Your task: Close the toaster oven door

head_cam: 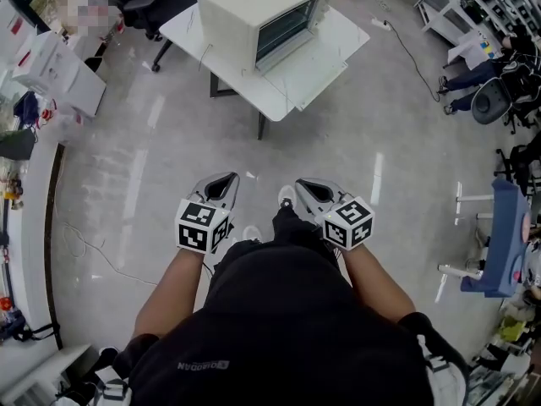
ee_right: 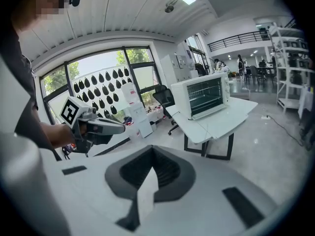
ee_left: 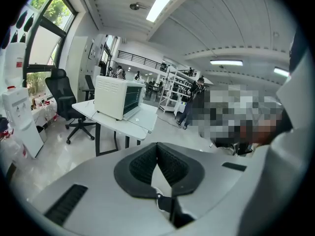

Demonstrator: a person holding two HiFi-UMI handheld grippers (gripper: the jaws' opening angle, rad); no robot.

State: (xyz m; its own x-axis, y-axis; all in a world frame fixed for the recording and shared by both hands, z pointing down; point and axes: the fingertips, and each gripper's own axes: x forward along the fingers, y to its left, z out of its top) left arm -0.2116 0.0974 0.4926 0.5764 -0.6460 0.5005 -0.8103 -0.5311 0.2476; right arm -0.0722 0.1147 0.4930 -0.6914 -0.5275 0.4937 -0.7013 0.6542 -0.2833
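**Desk:** Claws first. What have you got?

**Me:** In the head view, my left claw [head_cam: 221, 180] and right claw [head_cam: 306, 184] are both clenched on nothing. They sit side by side but apart, low in front of me over the glossy grey floor [head_cam: 152, 167]. The cream-white, box-shaped toaster oven with a glass door [head_cam: 262, 11] is well ahead of them. It stands at the back corner of a white rectangular table on dark legs [head_cam: 325, 53], and its door faces the bare front part of the top.

**Desk:** Left gripper view?

**Me:** The left claw [ee_left: 157, 149] has its dark ribbed pads pressed together at the tips, with nothing between them. Beyond it the toaster oven [ee_left: 118, 96] stands on the table [ee_left: 142, 119], with a black office chair [ee_left: 61, 95] by the table's left end.

**Desk:** Right gripper view?

**Me:** The right claw [ee_right: 153, 154] is closed tight and empty. The left claw [ee_right: 120, 127] shows to its left. The toaster oven [ee_right: 202, 95] is far off on the table [ee_right: 221, 117], and its door looks upright against the front.
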